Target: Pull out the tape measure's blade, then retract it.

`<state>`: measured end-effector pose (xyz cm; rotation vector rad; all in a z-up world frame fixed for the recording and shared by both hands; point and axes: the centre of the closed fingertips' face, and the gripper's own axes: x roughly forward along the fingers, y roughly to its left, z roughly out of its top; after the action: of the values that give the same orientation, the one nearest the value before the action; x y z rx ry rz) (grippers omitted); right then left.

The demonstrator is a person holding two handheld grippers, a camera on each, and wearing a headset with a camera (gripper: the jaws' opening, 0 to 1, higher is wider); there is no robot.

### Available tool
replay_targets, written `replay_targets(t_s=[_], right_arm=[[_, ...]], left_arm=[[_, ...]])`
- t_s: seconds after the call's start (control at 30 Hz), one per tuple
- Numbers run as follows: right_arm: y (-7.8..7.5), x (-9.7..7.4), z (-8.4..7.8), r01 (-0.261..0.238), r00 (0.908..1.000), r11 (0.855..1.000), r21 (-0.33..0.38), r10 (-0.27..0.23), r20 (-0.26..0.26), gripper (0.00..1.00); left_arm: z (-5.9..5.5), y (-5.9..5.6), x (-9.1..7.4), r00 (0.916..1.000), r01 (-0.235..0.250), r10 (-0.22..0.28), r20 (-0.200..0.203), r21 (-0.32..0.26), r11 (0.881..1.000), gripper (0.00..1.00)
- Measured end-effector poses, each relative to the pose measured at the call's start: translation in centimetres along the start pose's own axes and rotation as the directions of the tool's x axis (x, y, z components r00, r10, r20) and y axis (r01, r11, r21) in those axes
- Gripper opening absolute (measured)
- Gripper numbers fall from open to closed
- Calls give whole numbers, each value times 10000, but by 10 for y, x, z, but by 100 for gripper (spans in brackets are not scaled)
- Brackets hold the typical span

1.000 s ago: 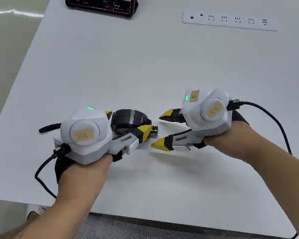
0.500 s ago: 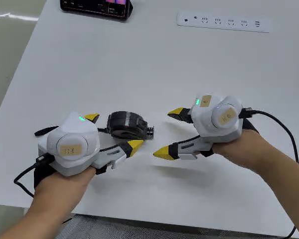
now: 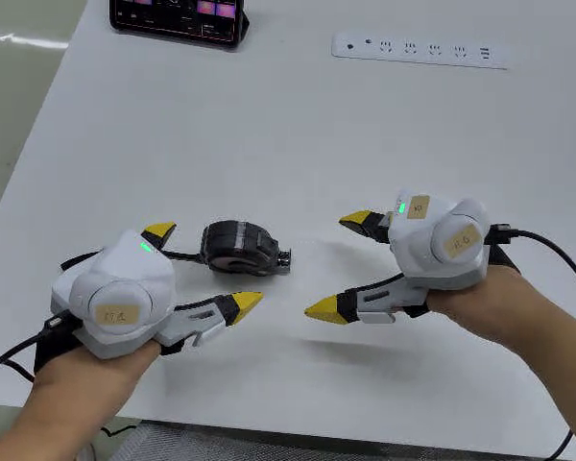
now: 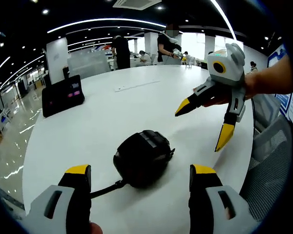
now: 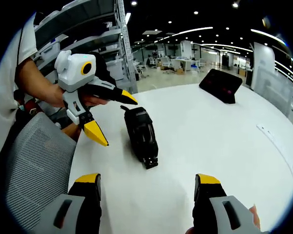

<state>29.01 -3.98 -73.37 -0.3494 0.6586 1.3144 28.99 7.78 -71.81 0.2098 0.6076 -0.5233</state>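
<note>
Tape measure (image 3: 238, 247) sits loose on the desk (image 3: 269, 125) between my two grippers, blade wound in. The hook tab (image 3: 284, 257) faces the right gripper (image 3: 338, 264), I guess so that one can grab it while the left gripper (image 3: 202, 266) steadies the case. Both sets of fingers are spread wide, holding nothing. A second ago the left straddled the case with the right nearly at the tab; both have backed off since.

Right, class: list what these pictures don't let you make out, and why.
- Black round tape measure: blade markings, hidden inside the case, every view.
- Its black strap: partly behind the white left gripper, head view.
- Dark tablet: cut by top edge, head view; screen text too small.
- White power strip: switch position too small.
</note>
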Motion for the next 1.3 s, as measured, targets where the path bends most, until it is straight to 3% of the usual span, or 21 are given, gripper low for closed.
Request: replay_targets(t_s=[0.87,1.17,1.3], right_arm=[[5,-44,-20,581,9983,9974,434,-579,-57,86],[9,-56,-24,871,9960,9952,446,-879,173,90],[12,-62,-27,930,9955,9943,527,-939,150,91]], left_arm=[[-10,-9,-20,9957,891,-881,-285,357,9954,99],[-14,-9,-27,9936,1053,-1034,-466,417,9936,99],[-15,-8,-31,9926,1151,-1144,-397,161,9932,99]])
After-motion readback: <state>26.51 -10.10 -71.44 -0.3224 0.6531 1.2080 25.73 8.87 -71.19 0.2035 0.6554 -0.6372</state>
